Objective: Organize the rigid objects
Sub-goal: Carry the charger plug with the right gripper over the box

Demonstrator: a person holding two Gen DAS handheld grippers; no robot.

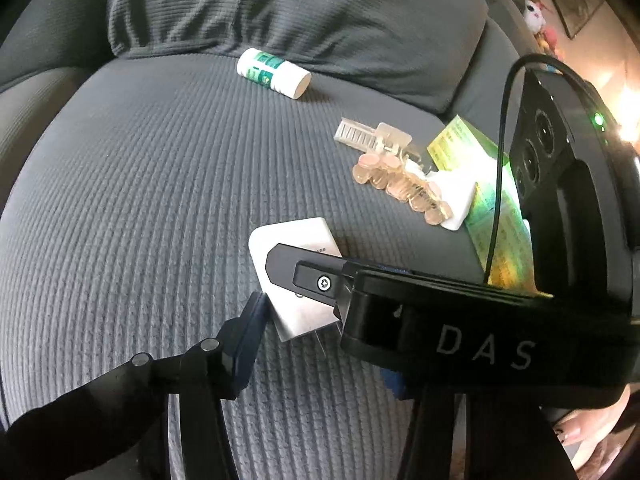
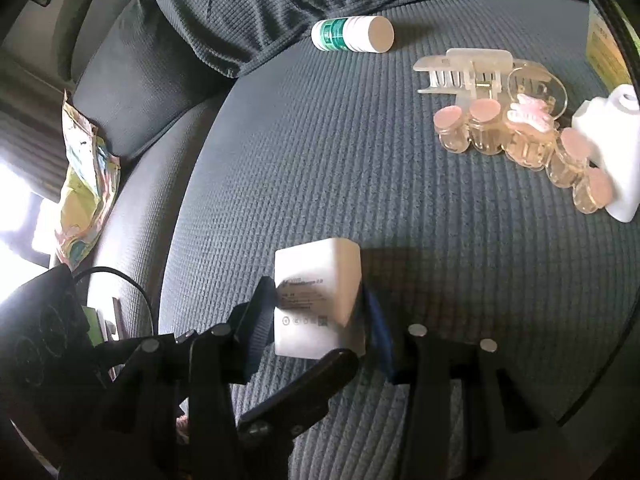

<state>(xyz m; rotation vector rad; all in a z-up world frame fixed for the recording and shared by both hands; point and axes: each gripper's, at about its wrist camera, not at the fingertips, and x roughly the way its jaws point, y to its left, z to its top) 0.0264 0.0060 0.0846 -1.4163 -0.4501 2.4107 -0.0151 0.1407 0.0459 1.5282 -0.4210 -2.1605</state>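
A white charger block (image 2: 316,272) is off the grey ribbed sofa seat (image 2: 360,184), and my right gripper (image 2: 316,320) is shut on it, one blue pad on each side. In the left wrist view the same charger (image 1: 292,236) lies between my left gripper's (image 1: 316,320) fingers. Its left pad (image 1: 252,320) touches the block's edge, while the other finger is hidden behind the right gripper's black body (image 1: 460,344). One finger of the left gripper (image 2: 316,372) shows under the block's near end.
A white and green bottle (image 2: 352,34) lies by the back cushion (image 2: 248,4). At the right are a clear hair claw (image 2: 464,68), a pink-capped clip (image 2: 516,136), a white bottle (image 2: 612,152) and a green-yellow box (image 1: 472,152). A colourful bag (image 2: 86,184) sits at the left.
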